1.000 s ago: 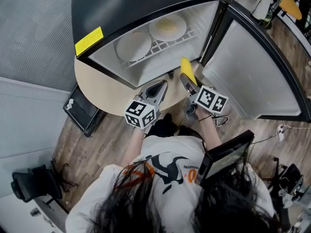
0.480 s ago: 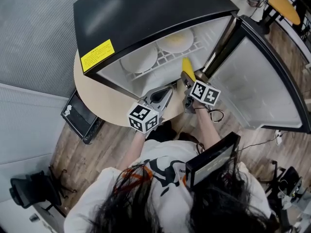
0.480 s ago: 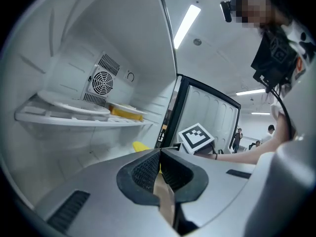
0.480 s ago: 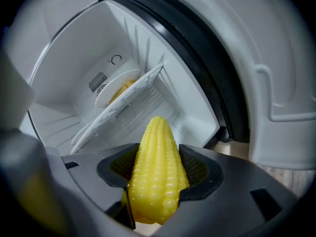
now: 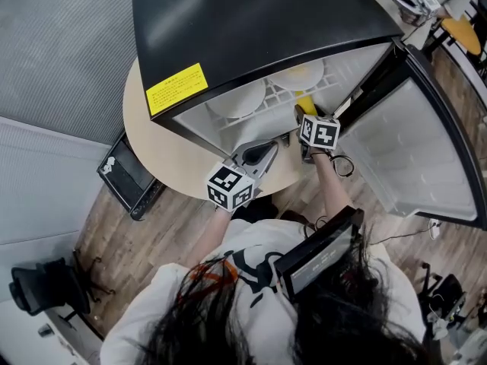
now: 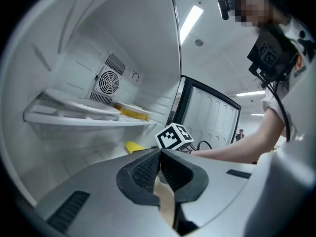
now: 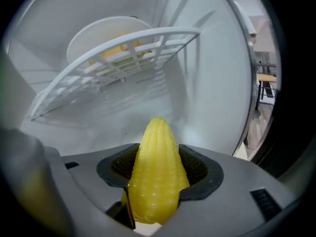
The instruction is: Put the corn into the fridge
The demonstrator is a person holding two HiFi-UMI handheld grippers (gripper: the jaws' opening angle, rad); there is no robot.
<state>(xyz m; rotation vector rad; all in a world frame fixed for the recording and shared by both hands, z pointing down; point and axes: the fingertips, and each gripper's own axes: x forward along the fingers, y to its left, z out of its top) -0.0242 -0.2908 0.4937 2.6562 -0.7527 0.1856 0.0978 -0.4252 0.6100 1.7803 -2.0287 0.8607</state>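
The right gripper [image 7: 159,168] is pinching the corn [image 7: 156,181] between its jaws inside the fridge [image 5: 259,21], unreleased. The left gripper [image 6: 159,168] is pressing its jaws together, empty.

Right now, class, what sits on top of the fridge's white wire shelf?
Two white plates rest on the shelf; the right one carries something yellow. The fridge's black top covers their far parts, so the food cannot be identified.

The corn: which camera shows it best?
The right gripper view: the corn fills the centre, clamped between the right gripper's jaws, kernels clear. The head view shows only a yellow sliver past that gripper; the left gripper view, just its small tip.
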